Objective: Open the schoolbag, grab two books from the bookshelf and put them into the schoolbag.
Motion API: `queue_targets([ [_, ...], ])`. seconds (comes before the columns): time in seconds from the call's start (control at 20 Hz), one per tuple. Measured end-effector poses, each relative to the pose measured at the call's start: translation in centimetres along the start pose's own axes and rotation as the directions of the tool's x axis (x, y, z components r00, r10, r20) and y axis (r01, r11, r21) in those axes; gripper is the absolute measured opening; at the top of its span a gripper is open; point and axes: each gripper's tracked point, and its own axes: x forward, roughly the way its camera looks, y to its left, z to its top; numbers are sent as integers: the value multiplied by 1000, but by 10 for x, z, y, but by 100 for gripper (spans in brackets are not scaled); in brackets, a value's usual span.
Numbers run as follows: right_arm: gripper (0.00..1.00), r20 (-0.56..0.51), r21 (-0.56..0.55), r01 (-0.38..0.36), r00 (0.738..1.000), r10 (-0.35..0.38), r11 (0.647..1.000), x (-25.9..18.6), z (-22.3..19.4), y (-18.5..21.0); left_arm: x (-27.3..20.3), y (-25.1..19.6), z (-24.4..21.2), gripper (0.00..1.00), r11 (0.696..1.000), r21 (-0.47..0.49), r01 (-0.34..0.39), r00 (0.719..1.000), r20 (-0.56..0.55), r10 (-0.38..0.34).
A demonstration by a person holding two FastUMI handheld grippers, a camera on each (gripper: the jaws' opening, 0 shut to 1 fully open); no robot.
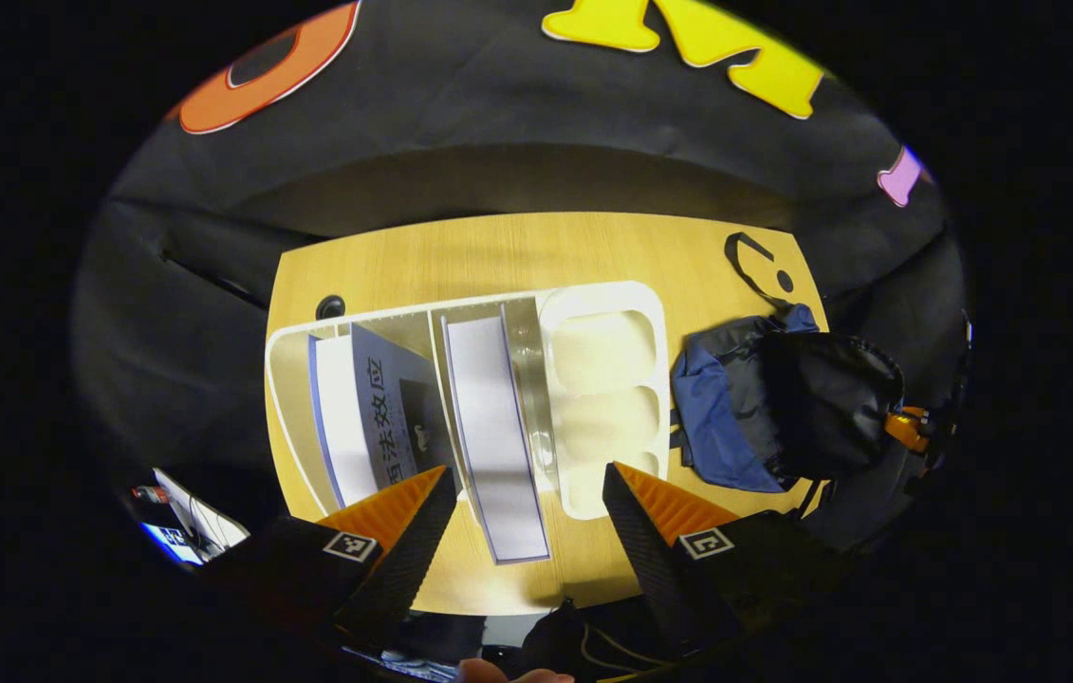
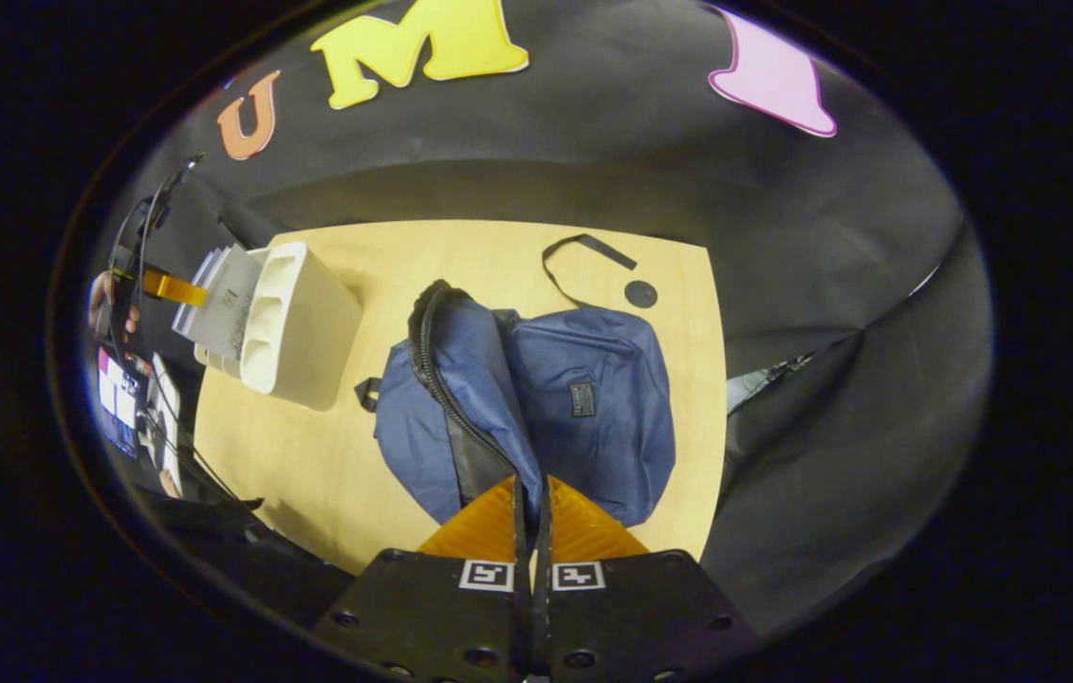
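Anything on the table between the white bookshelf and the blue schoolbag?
No. In the right gripper view, only bare wooden table separates the white plastic bookshelf from the blue fabric schoolbag.

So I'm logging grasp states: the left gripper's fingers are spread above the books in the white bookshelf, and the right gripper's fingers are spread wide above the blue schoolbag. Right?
Not quite. In the right gripper view the right gripper has its fingers closed together above the blue schoolbag, not spread. The rest holds: the left gripper is open above the books in the white bookshelf.
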Motion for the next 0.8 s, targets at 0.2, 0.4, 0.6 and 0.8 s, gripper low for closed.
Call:
queue_targets([
  [0.2,0,-4,3,-12,1000,12,1000,2,-6,1,12,6,-3,99,999,-53,1,998,-62,-4],
  [0.4,0,-3,16,-15,1000,15,1000,1,-8,-2,21,17,-1,95,998,-55,-30,996,-89,25],
  [0.6,0,-3,15,-19,1000,19,1000,1,-10,-2,24,17,2,82,998,-44,-43,994,-102,38],
  [0.8,0,-5,19,-21,1000,21,1000,1,-12,-2,28,19,4,65,998,-37,-56,993,-110,52],
])
